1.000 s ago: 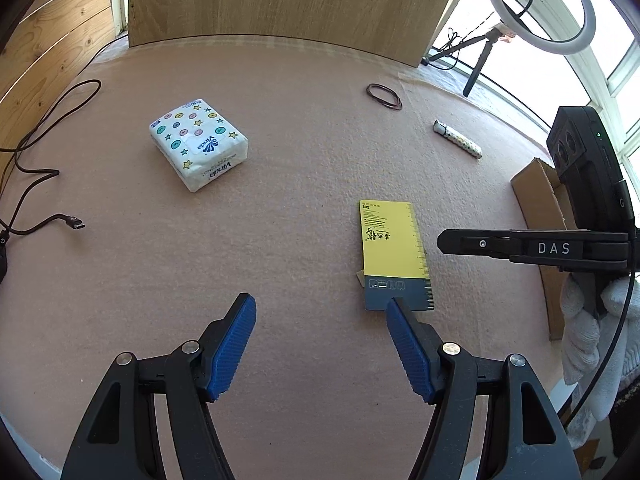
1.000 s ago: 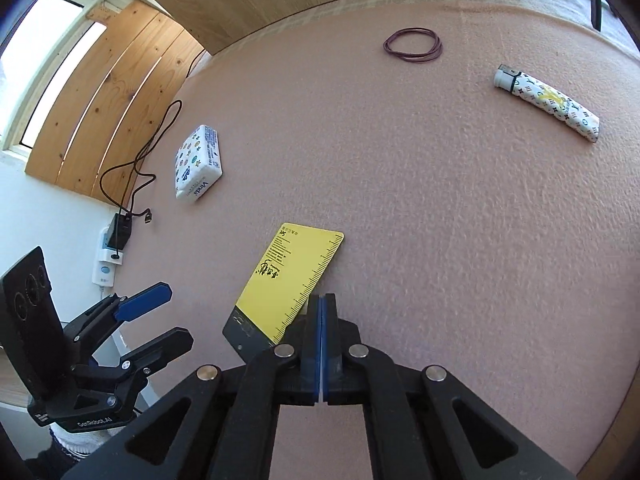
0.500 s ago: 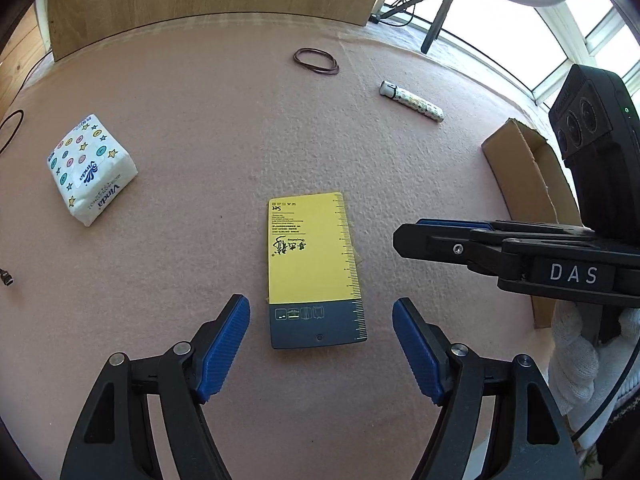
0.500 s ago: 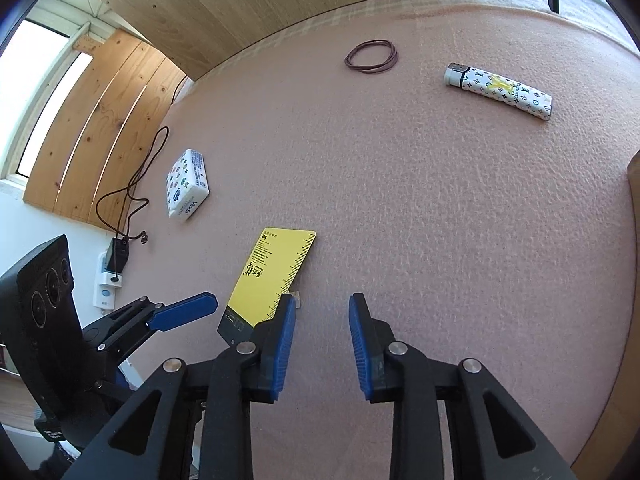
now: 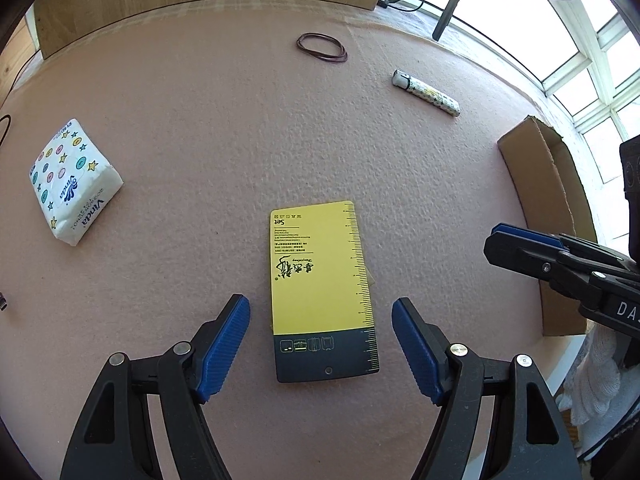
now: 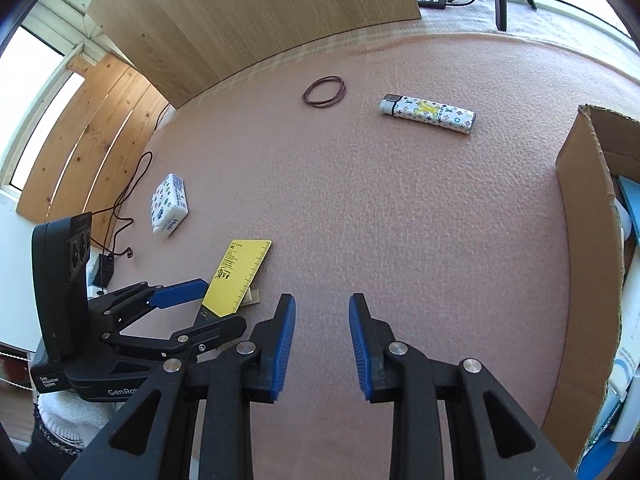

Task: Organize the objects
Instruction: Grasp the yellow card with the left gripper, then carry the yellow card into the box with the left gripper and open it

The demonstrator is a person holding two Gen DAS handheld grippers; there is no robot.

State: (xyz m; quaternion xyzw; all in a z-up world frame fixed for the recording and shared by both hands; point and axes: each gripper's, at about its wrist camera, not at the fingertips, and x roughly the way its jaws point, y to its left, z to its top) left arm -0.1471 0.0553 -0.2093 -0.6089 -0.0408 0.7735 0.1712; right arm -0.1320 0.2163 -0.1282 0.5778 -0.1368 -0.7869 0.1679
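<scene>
A flat yellow card (image 5: 320,272) with a ruler edge and a dark lower end lies on the pink mat. My left gripper (image 5: 320,308) is open and points down over it. The card's dark end sits between the blue pads (image 5: 224,344), which do not touch it. In the right wrist view the card (image 6: 240,272) shows partly behind the left gripper (image 6: 222,304). My right gripper (image 6: 322,300) is open over bare mat to the right of the card, nothing between its fingers. It also shows at the right edge of the left wrist view (image 5: 494,240).
A tissue pack (image 5: 72,184) lies at the left. Brown rubber bands (image 5: 322,48) and a patterned lighter (image 5: 426,93) lie at the far side. An open cardboard box (image 6: 588,240) stands at the right edge. A black cable (image 6: 128,192) trails at the left.
The right gripper went from shut at the card's edge to open and drew back to the right. The left gripper moved over the card, which now lies between its fingers.
</scene>
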